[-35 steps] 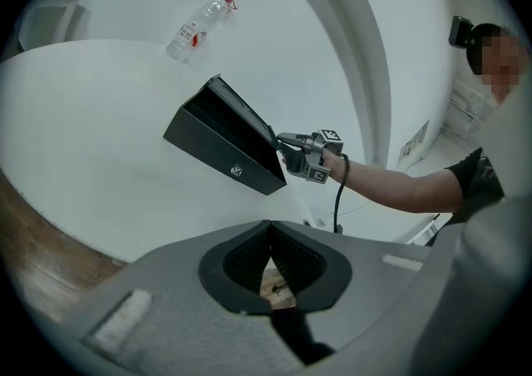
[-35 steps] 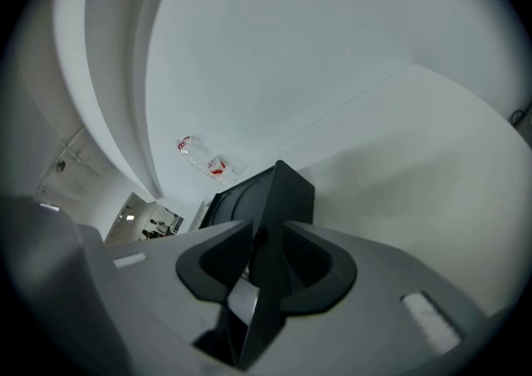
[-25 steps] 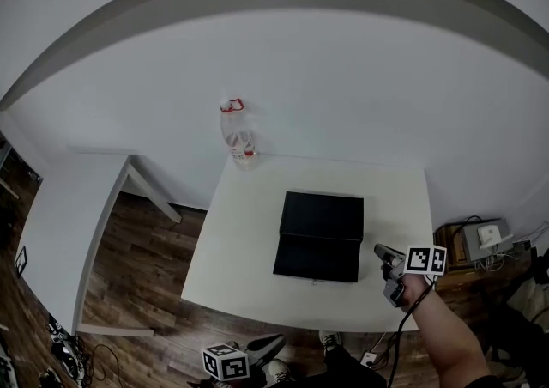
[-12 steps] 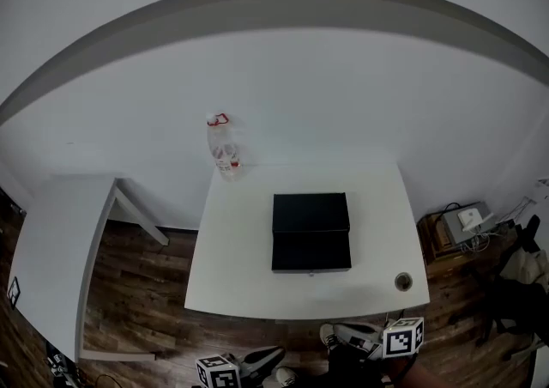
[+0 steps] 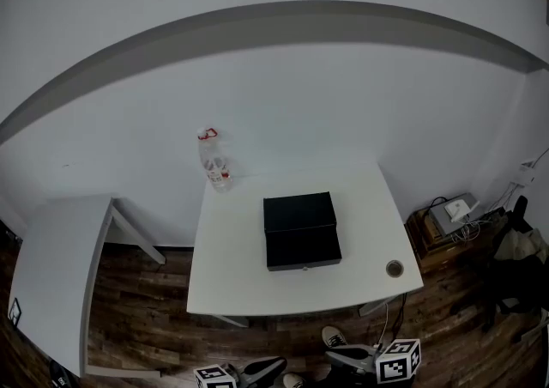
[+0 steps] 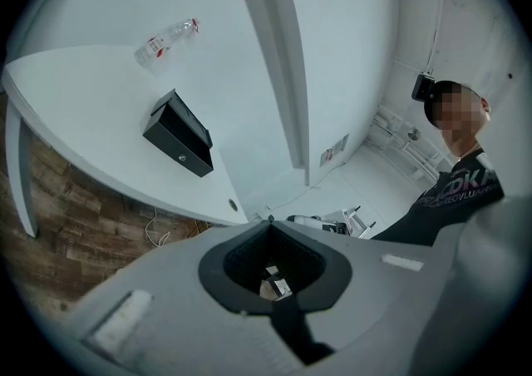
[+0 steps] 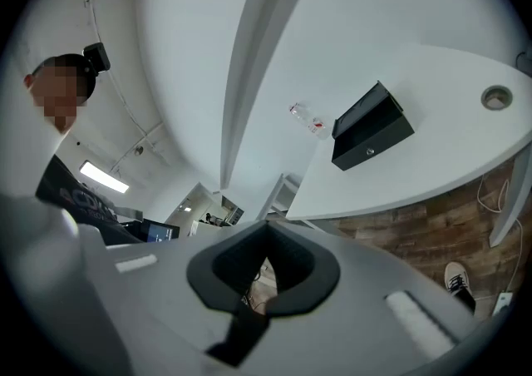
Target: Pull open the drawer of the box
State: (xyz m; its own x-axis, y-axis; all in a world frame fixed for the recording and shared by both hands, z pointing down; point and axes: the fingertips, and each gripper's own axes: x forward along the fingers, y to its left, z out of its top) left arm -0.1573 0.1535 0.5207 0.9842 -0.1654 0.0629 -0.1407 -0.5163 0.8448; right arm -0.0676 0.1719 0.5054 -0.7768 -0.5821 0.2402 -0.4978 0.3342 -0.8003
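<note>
Head view: box (image 5: 299, 230) beyond hand-held gripper (image 5: 345, 358)

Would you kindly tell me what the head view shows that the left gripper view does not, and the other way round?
Only the head view shows the second white table, standing to the left on the wooden floor.

Only the left gripper view shows the left gripper, its jaws together with nothing between them, and the person's dark printed shirt.

Both show the black rectangular box on the white table, with the clear plastic bottle with a red cap at its far corner.
</note>
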